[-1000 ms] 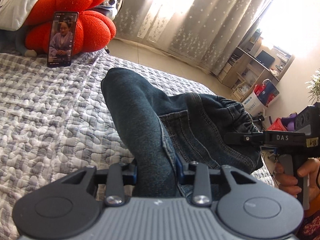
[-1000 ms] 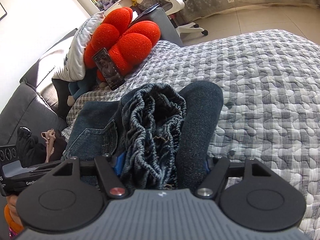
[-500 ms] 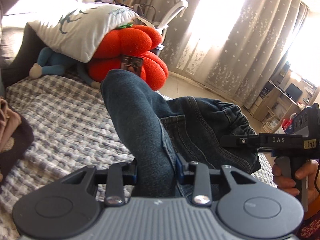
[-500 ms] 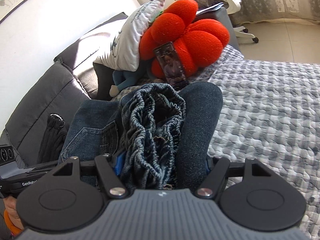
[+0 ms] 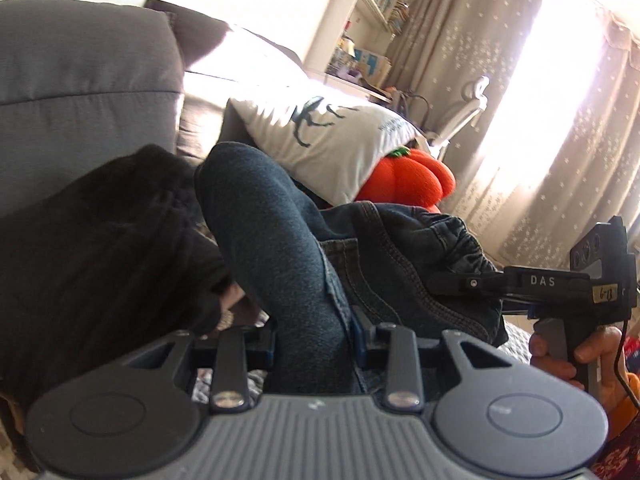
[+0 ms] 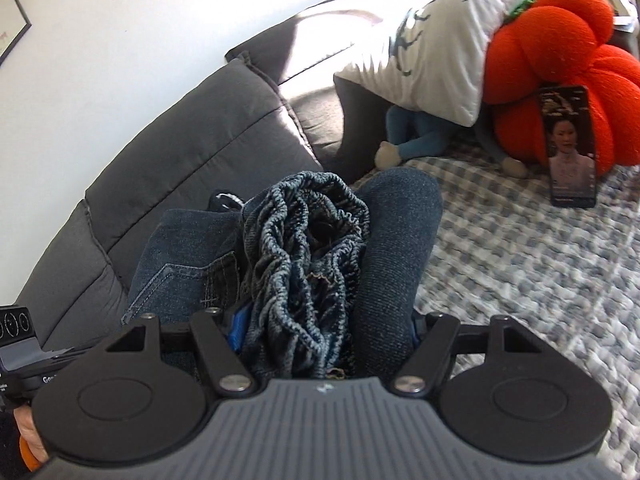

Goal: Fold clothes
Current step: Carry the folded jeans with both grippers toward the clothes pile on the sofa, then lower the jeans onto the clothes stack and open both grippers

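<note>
A folded bundle of dark blue jeans [image 5: 280, 248] hangs in the air between my two grippers. My left gripper [image 5: 314, 340] is shut on the rolled leg end, its blue pads pressed into the denim. In the same view my right gripper [image 5: 460, 282] clamps the other end, and a person's hand holds its handle. In the right wrist view my right gripper [image 6: 326, 328] is shut on the jeans [image 6: 304, 248], with the gathered waistband and a rolled leg filling the jaws. The left gripper's body [image 6: 24, 344] shows at the lower left edge.
A heap of black clothing [image 5: 100, 248] lies close on the left, against the grey sofa back [image 6: 180, 132]. A white pillow [image 6: 432, 40], an orange pumpkin plush [image 6: 560, 40] and a propped phone [image 6: 570, 144] stand at the far end of the checked quilt [image 6: 520, 280].
Both grippers have swung the jeans up and sideways, away from the quilt and curtains towards the sofa back and the black heap. Neither grip has changed.
</note>
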Demonstrator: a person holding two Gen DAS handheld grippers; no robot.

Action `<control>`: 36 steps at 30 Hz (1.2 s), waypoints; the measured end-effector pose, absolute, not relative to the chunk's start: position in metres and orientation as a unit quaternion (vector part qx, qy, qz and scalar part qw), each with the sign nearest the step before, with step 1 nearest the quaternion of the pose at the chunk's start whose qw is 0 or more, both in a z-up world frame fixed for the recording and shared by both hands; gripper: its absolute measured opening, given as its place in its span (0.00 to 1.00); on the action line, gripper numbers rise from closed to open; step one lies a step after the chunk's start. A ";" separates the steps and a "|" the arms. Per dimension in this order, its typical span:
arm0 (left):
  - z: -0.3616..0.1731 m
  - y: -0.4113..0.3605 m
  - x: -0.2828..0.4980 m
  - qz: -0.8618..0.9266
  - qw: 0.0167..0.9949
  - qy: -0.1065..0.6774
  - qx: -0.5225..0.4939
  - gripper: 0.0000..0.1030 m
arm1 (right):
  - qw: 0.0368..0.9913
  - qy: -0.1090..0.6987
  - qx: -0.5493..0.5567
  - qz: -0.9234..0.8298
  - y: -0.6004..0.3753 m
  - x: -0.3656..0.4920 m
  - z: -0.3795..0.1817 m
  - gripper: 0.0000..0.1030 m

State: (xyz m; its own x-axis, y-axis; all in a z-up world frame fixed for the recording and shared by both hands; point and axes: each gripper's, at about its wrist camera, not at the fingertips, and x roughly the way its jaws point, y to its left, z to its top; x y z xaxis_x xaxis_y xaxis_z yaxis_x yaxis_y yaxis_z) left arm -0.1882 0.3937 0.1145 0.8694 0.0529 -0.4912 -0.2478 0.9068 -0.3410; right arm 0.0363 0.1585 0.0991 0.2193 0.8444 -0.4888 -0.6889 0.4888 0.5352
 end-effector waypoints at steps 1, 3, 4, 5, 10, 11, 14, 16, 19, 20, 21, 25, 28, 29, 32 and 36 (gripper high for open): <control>0.120 0.402 -0.193 0.091 0.946 0.235 -0.204 0.32 | 0.768 0.379 0.097 0.506 0.173 0.037 0.106 0.69; 0.131 0.417 -0.205 0.112 0.947 0.216 -0.209 0.32 | 0.759 0.372 0.088 0.527 0.200 0.038 0.121 0.69; 0.137 0.424 -0.210 0.122 0.948 0.205 -0.210 0.32 | 0.755 0.368 0.084 0.536 0.211 0.039 0.127 0.69; 0.143 0.431 -0.216 0.132 0.949 0.194 -0.212 0.32 | 0.750 0.363 0.082 0.547 0.223 0.039 0.135 0.69; 0.165 0.458 -0.239 0.182 0.950 0.143 -0.211 0.32 | 0.721 0.340 0.068 0.599 0.278 0.043 0.167 0.69; 0.167 0.463 -0.242 0.191 0.948 0.135 -0.214 0.32 | 0.716 0.338 0.064 0.607 0.289 0.043 0.171 0.69; 0.166 0.476 -0.248 0.214 0.943 0.120 -0.223 0.32 | 0.702 0.334 0.053 0.627 0.320 0.045 0.178 0.69; 0.159 0.484 -0.250 0.230 0.939 0.110 -0.231 0.32 | 0.693 0.334 0.047 0.637 0.338 0.047 0.177 0.69; 0.137 0.493 -0.256 0.250 0.930 0.099 -0.251 0.32 | 0.681 0.336 0.036 0.649 0.363 0.050 0.168 0.69; 0.127 0.497 -0.257 0.256 0.926 0.100 -0.259 0.32 | 0.678 0.340 0.030 0.650 0.373 0.052 0.161 0.69; 0.112 0.501 -0.258 0.262 0.920 0.105 -0.270 0.32 | 0.676 0.345 0.023 0.651 0.383 0.053 0.152 0.69; 0.048 0.520 -0.259 0.275 0.895 0.124 -0.328 0.41 | 0.693 0.348 -0.019 0.631 0.408 0.057 0.113 0.74; 0.028 0.522 -0.263 0.280 0.893 0.107 -0.335 0.53 | 0.716 0.320 -0.047 0.619 0.412 0.050 0.098 0.82; 0.026 0.521 -0.265 0.282 0.894 0.101 -0.332 0.56 | 0.717 0.317 -0.044 0.619 0.411 0.051 0.099 0.84; 0.042 0.516 -0.269 0.301 0.897 0.106 -0.307 0.64 | 0.721 0.310 -0.037 0.619 0.406 0.051 0.104 0.85; 0.070 0.508 -0.284 0.329 0.907 0.068 -0.253 0.73 | 0.724 0.306 -0.028 0.618 0.400 0.048 0.113 0.88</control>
